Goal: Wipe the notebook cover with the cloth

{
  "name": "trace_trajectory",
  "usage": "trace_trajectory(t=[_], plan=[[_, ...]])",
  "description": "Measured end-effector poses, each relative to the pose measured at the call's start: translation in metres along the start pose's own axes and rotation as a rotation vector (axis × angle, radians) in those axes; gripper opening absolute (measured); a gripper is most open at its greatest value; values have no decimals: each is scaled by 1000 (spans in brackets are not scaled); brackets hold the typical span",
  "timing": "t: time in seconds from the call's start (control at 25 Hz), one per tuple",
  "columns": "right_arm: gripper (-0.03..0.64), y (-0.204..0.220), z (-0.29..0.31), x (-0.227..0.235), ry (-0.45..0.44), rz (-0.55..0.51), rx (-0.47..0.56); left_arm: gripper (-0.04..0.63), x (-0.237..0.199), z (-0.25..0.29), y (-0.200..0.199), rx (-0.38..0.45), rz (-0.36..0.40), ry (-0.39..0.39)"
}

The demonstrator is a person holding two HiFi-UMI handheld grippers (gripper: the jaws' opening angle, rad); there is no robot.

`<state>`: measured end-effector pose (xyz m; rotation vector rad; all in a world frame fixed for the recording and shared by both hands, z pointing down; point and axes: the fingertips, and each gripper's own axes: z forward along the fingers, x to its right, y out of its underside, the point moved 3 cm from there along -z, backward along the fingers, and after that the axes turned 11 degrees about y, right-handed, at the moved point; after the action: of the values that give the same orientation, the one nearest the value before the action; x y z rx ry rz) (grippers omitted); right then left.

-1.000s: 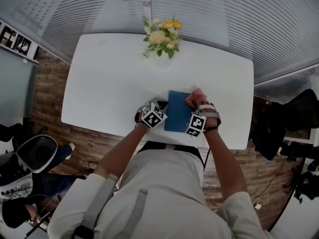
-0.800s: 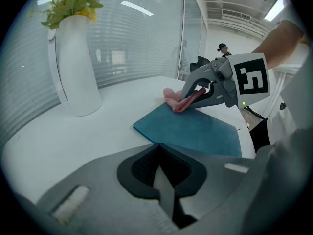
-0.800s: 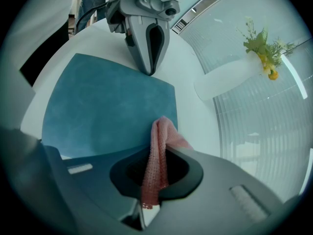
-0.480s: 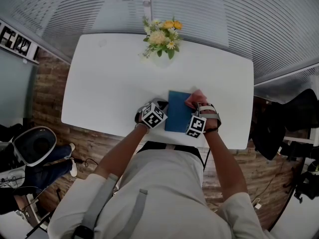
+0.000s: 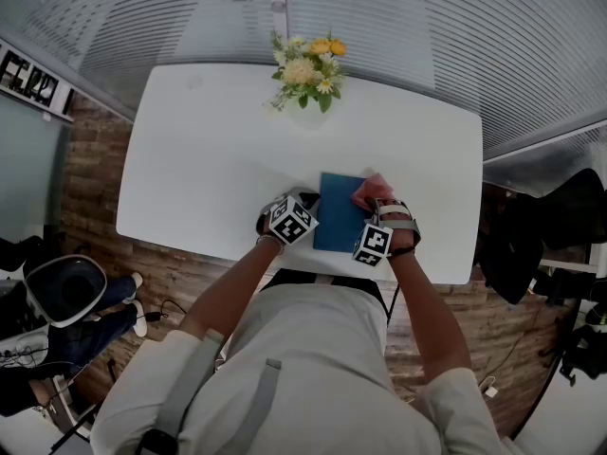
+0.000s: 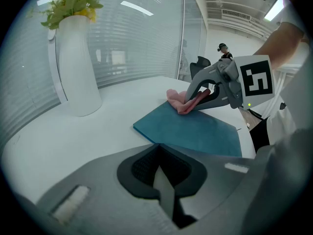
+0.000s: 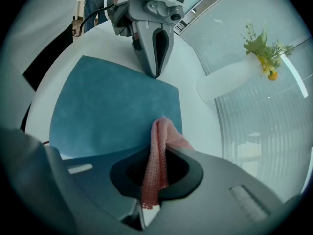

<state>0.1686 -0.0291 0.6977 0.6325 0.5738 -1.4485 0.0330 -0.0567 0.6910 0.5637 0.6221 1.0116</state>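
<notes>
A blue notebook lies flat near the table's front edge, and shows too in the left gripper view and the right gripper view. My right gripper is shut on a pink cloth, whose bunched end rests on the cover by its right edge. From the left gripper view the cloth sits at the cover's far side under the right gripper. My left gripper is shut, its tips down on the notebook's left edge with nothing between them.
A white vase of yellow flowers stands at the table's far middle, well beyond the notebook. The white table ends just behind the grippers, at the person's body. Chairs and bags stand on the floor at both sides.
The right gripper has drawn the cloth a little toward the person along the notebook's right side. The left gripper and the notebook have stayed put.
</notes>
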Motion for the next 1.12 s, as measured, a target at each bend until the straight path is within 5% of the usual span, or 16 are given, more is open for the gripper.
trace_trajectory(t=[1.12], plan=[[0, 2, -19, -21, -20, 4, 9, 3, 4, -3, -1, 1, 3, -2]])
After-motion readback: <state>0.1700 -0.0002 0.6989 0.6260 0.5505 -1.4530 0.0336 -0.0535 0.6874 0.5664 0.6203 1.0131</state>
